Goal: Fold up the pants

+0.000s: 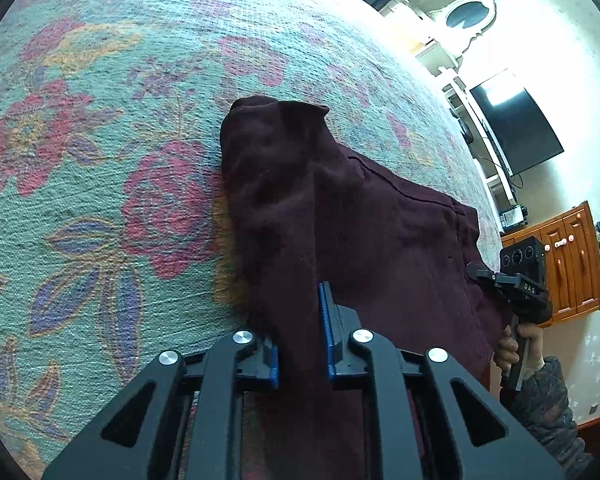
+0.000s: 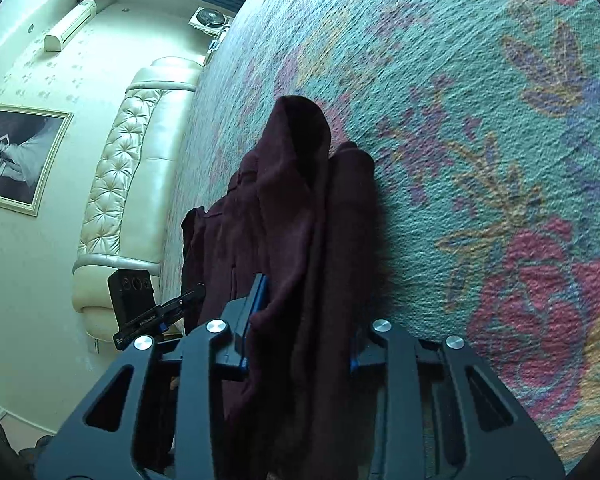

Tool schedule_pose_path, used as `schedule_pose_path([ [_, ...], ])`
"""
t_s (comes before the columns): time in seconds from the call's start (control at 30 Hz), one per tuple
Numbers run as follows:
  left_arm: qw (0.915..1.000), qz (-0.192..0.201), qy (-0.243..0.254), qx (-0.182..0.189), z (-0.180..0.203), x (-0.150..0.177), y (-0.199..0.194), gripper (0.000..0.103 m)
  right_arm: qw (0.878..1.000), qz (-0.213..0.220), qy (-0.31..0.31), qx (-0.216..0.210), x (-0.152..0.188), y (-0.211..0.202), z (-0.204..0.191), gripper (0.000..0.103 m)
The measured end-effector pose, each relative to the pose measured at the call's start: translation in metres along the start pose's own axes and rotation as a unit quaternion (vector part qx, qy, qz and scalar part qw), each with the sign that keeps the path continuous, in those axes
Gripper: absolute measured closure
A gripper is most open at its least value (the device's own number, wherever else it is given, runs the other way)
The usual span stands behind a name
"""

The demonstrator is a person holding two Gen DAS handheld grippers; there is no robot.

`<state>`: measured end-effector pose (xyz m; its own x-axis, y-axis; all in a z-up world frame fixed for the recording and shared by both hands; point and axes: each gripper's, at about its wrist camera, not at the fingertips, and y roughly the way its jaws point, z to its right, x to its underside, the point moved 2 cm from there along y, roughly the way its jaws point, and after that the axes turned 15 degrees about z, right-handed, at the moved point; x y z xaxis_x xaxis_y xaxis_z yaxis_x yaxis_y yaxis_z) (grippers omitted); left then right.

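Note:
Dark maroon pants (image 1: pixel 340 216) hang over a floral teal bedspread (image 1: pixel 100 160), their far end resting on it. My left gripper (image 1: pixel 302 344) is shut on a fold of the pants, cloth bunched between its blue pads. My right gripper (image 2: pixel 300 336) is shut on another part of the pants (image 2: pixel 292 220), which drape away from it onto the bedspread (image 2: pixel 480 160). The right gripper also shows in the left wrist view (image 1: pixel 500 276) at the pants' right edge, held by a hand. The left gripper shows in the right wrist view (image 2: pixel 168 312) at the left.
A wall TV (image 1: pixel 516 128) and a wooden cabinet (image 1: pixel 568 264) stand beyond the bed on one side. A cream tufted headboard (image 2: pixel 124 184), a framed picture (image 2: pixel 20 156) and a wall air conditioner (image 2: pixel 70 26) are on the other side.

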<state>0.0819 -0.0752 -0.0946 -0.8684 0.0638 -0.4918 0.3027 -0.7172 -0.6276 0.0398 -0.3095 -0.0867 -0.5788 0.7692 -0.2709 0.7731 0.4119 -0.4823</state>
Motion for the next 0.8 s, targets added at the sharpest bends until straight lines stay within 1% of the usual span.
schedule_pose_path([
  [0.1,0.9999,0.012,0.003,-0.01,0.008,0.0,-0.002,0.094,1.0,0.01,-0.001,0.002,0.001,-0.004,-0.003,0.076],
  [0.2,0.9998,0.017,-0.002,-0.012,0.004,-0.001,-0.008,0.095,1.0,0.021,-0.007,0.002,0.003,-0.007,-0.009,0.077],
  [0.3,0.9996,0.023,0.007,-0.013,0.002,-0.002,-0.017,0.095,1.0,0.028,-0.013,-0.003,0.002,-0.009,-0.018,0.078],
  [0.43,0.999,0.028,0.024,-0.026,-0.002,-0.003,-0.027,0.095,1.0,0.024,-0.019,-0.007,0.002,-0.002,-0.027,0.079],
  [0.8,0.9976,0.045,0.0,-0.052,-0.031,-0.005,-0.062,0.095,0.999,0.002,-0.02,-0.028,0.011,0.035,-0.049,0.079],
])
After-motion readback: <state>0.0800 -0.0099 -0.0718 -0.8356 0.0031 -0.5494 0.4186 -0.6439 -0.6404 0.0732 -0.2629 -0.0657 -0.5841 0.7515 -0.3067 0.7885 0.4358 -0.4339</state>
